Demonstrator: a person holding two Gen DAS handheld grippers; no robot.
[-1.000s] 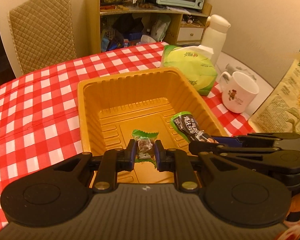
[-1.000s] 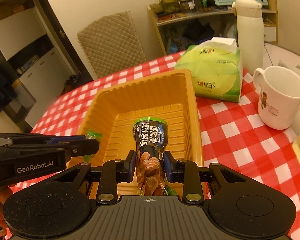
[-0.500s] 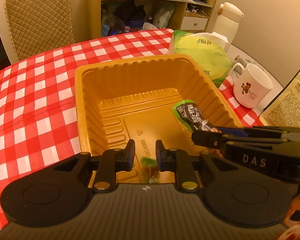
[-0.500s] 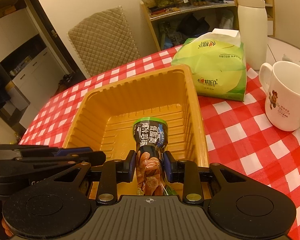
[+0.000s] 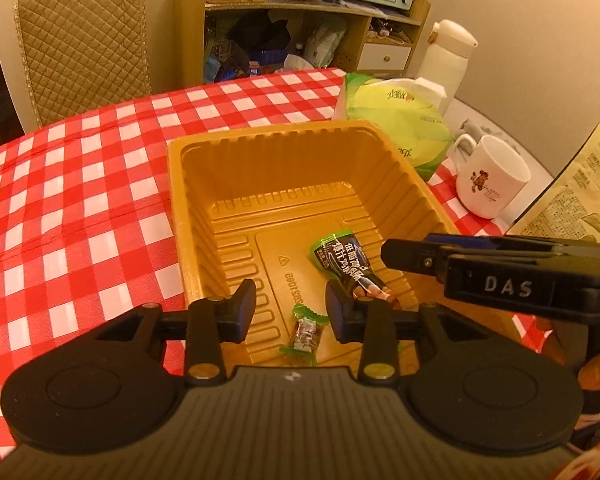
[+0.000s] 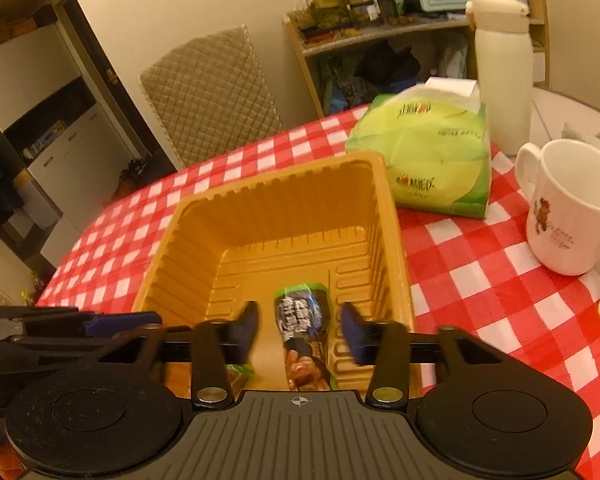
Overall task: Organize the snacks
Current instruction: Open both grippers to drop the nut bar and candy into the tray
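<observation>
An orange plastic tray [image 5: 268, 140] [image 6: 268, 176] sits on the red-checked table. A small green-wrapped candy [image 5: 306, 334] lies on the tray floor near its front wall. A dark snack packet with green end [image 5: 342, 260] [image 6: 302, 332] lies on the tray floor to the right. My left gripper [image 5: 290, 312] is open above the candy. My right gripper [image 6: 300, 332] is open, its fingers either side of the packet, not touching it. The right gripper also shows in the left wrist view [image 5: 412, 254], over the tray's right wall.
A green tissue pack [image 6: 428, 160] lies behind the tray on the right. A white mug [image 6: 568, 208] and a white thermos [image 6: 500, 68] stand further right. A printed bag [image 5: 584, 184] leans at the right edge. A quilted chair [image 5: 84, 36] stands behind the table.
Both grippers have opened. The candy dropped from my left gripper to the tray floor. The packet left my right gripper and now lies in the tray.
</observation>
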